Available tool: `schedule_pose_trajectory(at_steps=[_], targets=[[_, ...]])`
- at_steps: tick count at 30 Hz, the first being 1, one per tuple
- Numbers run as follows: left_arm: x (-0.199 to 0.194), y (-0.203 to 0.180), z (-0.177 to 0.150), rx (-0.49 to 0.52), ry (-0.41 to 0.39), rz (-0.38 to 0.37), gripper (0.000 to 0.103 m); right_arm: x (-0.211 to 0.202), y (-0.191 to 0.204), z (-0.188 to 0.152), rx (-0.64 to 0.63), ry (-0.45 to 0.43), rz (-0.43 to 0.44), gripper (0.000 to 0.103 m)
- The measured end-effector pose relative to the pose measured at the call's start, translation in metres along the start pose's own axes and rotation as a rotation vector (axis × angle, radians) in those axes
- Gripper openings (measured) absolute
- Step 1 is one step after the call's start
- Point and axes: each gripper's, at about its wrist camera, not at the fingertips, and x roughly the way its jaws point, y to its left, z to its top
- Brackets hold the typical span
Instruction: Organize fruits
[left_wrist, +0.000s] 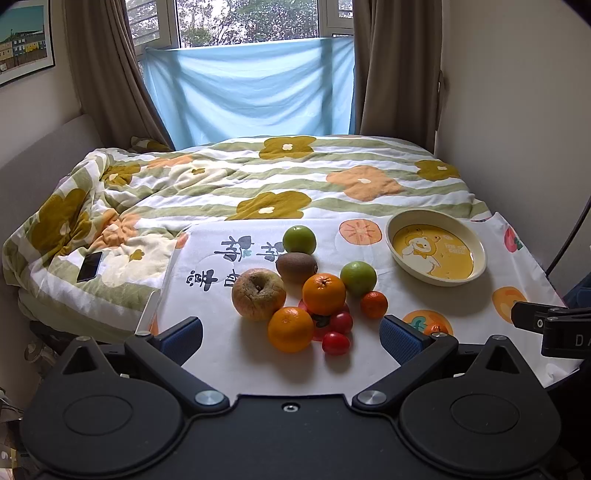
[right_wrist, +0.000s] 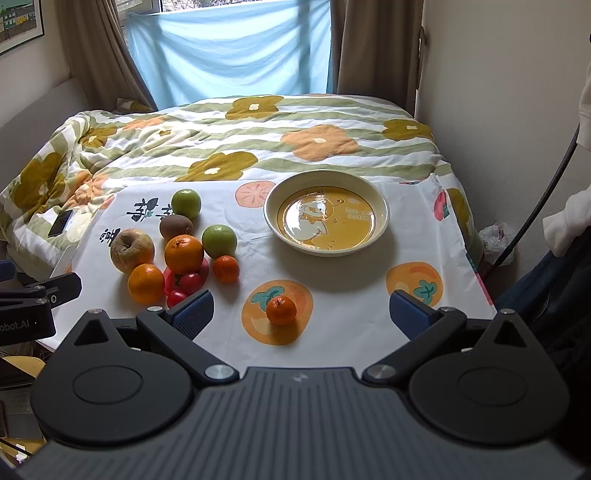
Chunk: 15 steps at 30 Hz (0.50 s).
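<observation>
A heap of fruit lies on a white fruit-print cloth: a wrinkled apple (left_wrist: 258, 294), a kiwi (left_wrist: 296, 266), two green fruits (left_wrist: 299, 239) (left_wrist: 358, 278), two oranges (left_wrist: 324, 293) (left_wrist: 290, 329), a small mandarin (left_wrist: 373, 304) and red tomatoes (left_wrist: 335, 343). An empty cream and yellow duck plate (left_wrist: 436, 247) (right_wrist: 327, 212) sits to the right. A lone mandarin (right_wrist: 281, 310) lies in front of my right gripper (right_wrist: 301, 314), which is open. My left gripper (left_wrist: 291, 336) is open, low before the heap.
A flowered quilt (left_wrist: 258, 177) covers the bed behind the cloth, with a black phone (left_wrist: 89, 266) on it at the left. A wall stands close on the right. A dark cable (right_wrist: 535, 206) hangs at the right edge.
</observation>
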Motion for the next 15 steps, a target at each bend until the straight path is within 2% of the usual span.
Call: schedule_pose_trajectory(at_steps=[11,15], targets=[[-0.0001,0.0010,-0.0006,0.000,-0.004,0.001,0.103,0.0087,-0.0045,-0.0031,0.000,-0.003,0.002,0.103],[0.0004,-0.0012,-0.0006,-0.009,-0.003,0.007,0.103,-0.0004,-0.0001,0.0046,-0.004,-0.005,0.006,0.103]])
